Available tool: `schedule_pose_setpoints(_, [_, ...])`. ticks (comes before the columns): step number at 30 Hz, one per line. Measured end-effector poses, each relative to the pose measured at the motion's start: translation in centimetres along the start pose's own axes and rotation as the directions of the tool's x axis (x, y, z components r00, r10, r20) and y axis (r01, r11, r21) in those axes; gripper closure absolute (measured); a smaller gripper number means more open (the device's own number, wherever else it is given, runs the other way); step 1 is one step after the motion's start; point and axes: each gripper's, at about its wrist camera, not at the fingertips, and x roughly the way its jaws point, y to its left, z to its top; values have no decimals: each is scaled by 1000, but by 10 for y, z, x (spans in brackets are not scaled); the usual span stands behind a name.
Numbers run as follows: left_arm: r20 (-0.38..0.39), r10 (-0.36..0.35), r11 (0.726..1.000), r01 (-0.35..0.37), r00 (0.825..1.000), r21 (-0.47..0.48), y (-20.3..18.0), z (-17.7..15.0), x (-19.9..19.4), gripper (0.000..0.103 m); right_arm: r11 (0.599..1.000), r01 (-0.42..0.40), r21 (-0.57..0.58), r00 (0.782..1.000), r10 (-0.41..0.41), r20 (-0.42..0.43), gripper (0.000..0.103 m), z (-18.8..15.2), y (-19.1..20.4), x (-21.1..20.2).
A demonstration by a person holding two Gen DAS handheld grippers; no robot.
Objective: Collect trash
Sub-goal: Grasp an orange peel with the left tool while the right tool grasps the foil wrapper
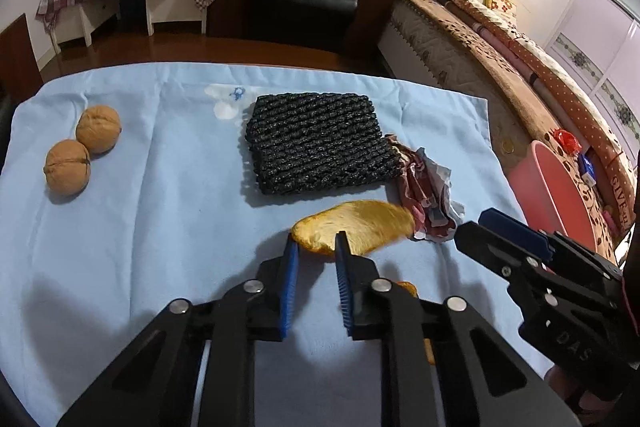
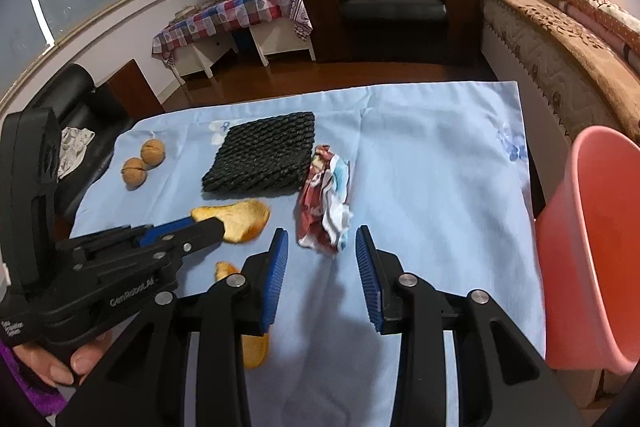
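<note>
Light blue cloth [image 2: 420, 163] covers the table, where the left gripper [image 1: 316, 247] has its jaws narrowly apart at the near edge of an orange peel [image 1: 356, 229], while the right gripper [image 2: 322, 239], jaws apart, hovers just before a crumpled wrapper [image 2: 326, 199], beside a pink bin [image 2: 592, 247].

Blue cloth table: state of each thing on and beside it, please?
Left gripper: jaws narrow, at the peel's edge.
Right gripper: open, empty.
Large orange peel: flat.
Wrapper: crumpled.
Black foam net: flat.
Walnuts: whole, touching.
Pink bin: upright.
</note>
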Motion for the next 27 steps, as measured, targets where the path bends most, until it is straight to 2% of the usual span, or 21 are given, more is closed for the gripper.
schedule_pose_setpoints(4, [8,-14,1000,14,1000,-8,2,0,-3,97,1000,8,-7,1000,-8,-3,67,3,-1,8])
schedule_pose_setpoints(15, [41,-20,1000,20,999,-20,13,-6,-30,98,1000,23,-2,1000,-23,-11,67,9,-3,23])
schedule_pose_setpoints(16, [45,-19,1000,20,999,-22,13,-7,-32,98,1000,22,1,1000,-22,-14,71,9,-4,25])
schedule_pose_setpoints(17, [47,-19,1000,20,999,-23,13,-7,-34,98,1000,19,5,1000,-19,-18,84,8,-4,26])
schedule_pose_setpoints(20, [58,-21,1000,22,998,-20,14,-8,-41,98,1000,13,25,999,-12,-32,95,6,-7,28])
schedule_pose_setpoints(27, [88,-28,1000,29,996,-8,9,-7,-58,98,998,-10,54,1000,10,8,97,-2,-12,3])
